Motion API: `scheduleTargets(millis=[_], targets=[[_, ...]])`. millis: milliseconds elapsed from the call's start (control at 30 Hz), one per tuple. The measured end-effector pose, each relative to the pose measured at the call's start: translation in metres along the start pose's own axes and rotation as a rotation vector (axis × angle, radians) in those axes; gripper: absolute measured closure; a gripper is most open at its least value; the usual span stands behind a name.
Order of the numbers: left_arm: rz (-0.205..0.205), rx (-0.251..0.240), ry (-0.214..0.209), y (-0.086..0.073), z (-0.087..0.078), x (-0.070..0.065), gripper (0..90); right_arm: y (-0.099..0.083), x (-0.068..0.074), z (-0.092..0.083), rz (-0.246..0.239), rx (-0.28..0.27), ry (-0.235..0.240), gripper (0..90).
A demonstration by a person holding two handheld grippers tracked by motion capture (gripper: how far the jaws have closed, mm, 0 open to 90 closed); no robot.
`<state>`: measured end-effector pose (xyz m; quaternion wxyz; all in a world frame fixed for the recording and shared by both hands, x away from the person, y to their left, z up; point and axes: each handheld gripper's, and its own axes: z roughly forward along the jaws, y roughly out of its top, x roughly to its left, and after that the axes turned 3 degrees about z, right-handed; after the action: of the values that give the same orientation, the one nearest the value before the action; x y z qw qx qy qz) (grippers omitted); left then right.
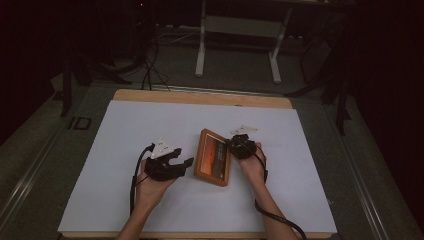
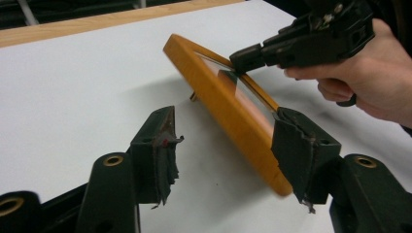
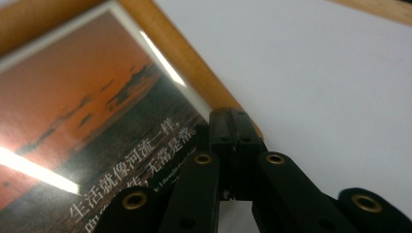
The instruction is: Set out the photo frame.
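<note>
Seemingly glossy, the rounded wooden picture frame [image 1: 213,157] tilts on white paper [image 1: 125,150].

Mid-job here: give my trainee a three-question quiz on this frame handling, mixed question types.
1. True or false: the picture frame lies flat on the table.
2. Which gripper has its jaws closed together at the frame's edge? A) left gripper B) right gripper
3. What does the framed picture show?

Key:
1. False: in the left gripper view one side is raised, tilted.
2. B. The left gripper's jaws stand apart, one pad at the frame's edge.
3. An orange sunset scene with lines of text at its bottom.
</note>
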<state>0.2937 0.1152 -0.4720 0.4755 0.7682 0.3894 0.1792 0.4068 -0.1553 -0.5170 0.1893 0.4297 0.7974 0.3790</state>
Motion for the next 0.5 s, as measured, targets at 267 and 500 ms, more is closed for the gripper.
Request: scheduleTargets(millis=[267, 500], targets=[[-0.010, 0.003, -0.046, 0.001, 0.003, -0.007, 37.3, -0.002, -0.002, 0.001, 0.003, 0.011, 0.006, 90.0], [-0.027, 0.034, -0.070, -0.002, 0.016, -0.017, 25.6, -0.002, -0.002, 0.001, 0.010, 0.007, 0.011, 90.0]])
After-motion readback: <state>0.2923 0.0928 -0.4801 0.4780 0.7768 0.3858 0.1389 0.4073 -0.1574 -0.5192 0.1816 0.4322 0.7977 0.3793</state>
